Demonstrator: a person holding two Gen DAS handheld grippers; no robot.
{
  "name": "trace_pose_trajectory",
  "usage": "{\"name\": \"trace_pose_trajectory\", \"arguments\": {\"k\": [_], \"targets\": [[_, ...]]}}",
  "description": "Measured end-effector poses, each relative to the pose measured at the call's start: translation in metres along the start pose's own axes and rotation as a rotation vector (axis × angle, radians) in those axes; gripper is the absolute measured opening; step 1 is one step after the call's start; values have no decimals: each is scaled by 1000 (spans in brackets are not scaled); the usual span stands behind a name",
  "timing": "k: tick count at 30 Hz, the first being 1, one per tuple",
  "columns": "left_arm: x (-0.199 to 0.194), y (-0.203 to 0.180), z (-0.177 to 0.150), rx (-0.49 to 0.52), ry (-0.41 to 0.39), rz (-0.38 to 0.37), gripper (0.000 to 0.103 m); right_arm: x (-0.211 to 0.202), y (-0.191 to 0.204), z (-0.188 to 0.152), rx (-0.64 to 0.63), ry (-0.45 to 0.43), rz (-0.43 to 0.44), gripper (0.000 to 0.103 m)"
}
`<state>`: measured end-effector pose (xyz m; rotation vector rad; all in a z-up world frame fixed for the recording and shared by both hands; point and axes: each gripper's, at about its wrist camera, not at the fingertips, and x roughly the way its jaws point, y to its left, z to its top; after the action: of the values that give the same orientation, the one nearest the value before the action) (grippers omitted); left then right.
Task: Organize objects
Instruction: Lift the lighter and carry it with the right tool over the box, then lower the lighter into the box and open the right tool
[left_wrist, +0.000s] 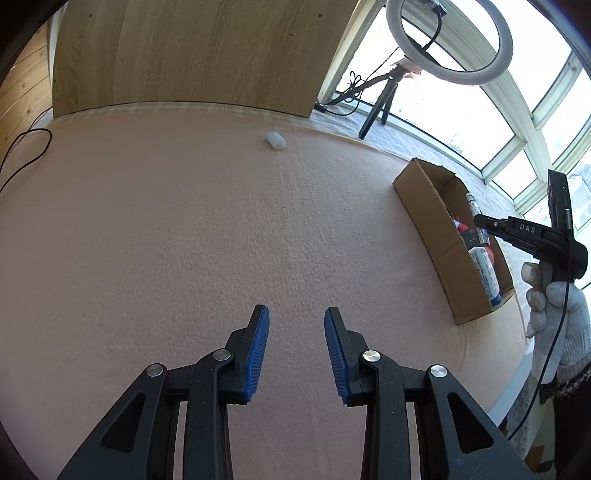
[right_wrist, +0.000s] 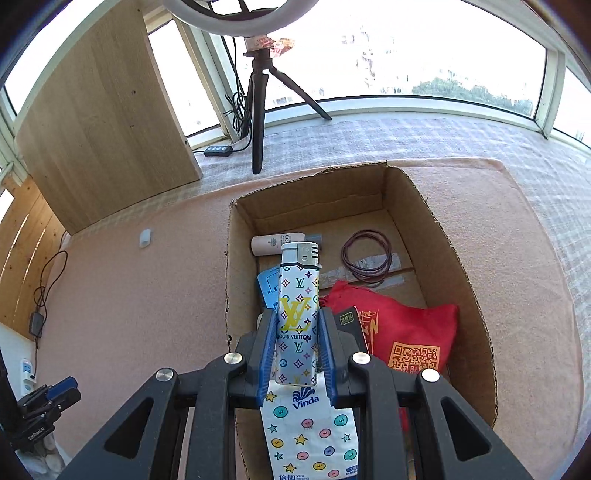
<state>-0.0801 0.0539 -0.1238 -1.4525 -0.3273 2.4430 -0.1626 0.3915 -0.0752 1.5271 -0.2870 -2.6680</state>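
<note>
A nubbly pink cloth covers the table, set before bright windows, with a pale wood board standing at its far edge. An open cardboard box, brown and corrugated, sits on the cloth. Above the box the right gripper clamps a glossy patterned lighter upright. Inside the box lie a red fabric bag, thin hair ties and a tissue pack. Well left of the box, the left gripper is spread wide, holding nothing. A small white oblong piece lies beyond it, near the board
</note>
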Motion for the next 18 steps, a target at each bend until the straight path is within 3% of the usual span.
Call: {"name": "trace_pose_trajectory", "arguments": {"k": [14,18], "targets": [[9,-19,13,33,-8,8,34,-15,3,-6,-10,-27,17,21],[11,-19,23,35,-15,24,34,-28,18,-15,-32,-30,52,35]]}}
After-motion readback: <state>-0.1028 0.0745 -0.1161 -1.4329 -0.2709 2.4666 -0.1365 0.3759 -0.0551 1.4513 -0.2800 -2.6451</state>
